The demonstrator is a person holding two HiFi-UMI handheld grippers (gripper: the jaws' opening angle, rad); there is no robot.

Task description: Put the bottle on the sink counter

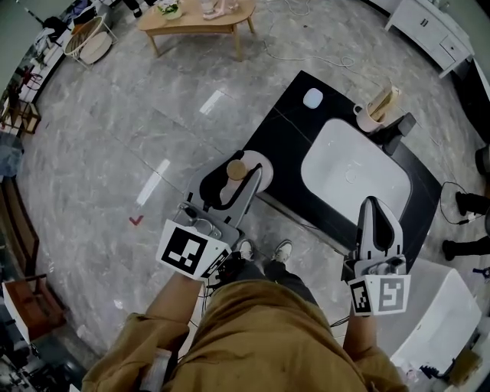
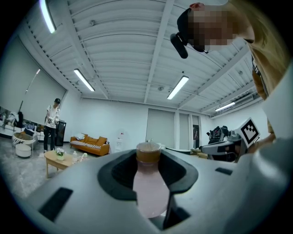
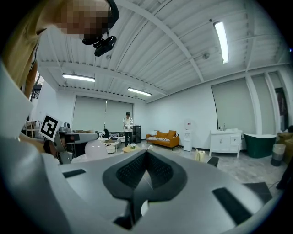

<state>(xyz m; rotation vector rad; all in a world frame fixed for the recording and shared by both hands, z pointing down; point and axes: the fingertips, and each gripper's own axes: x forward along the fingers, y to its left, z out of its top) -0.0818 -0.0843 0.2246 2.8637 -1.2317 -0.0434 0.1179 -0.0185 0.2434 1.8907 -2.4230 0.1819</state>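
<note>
A pale pink bottle [image 1: 236, 169] with a brown cap is held upright in my left gripper [image 1: 239, 184], whose jaws are shut on its body. It hangs at the near left corner of the black sink counter [image 1: 287, 134] with its white basin [image 1: 356, 172]. In the left gripper view the bottle [image 2: 149, 187] fills the gap between the dark pads [image 2: 183, 176]. My right gripper [image 1: 370, 205] is over the counter's front edge, shut, with nothing between its jaws. The right gripper view shows the right gripper [image 3: 145, 155] with its tips together, and the bottle [image 3: 95, 149] at the left.
On the counter stand a cup with brushes [image 1: 371, 115], a black faucet [image 1: 400, 126] and a small white disc [image 1: 313, 97]. A wooden coffee table [image 1: 199, 19] is far back, a white cabinet [image 1: 429, 27] at top right, a white box [image 1: 436, 321] at lower right.
</note>
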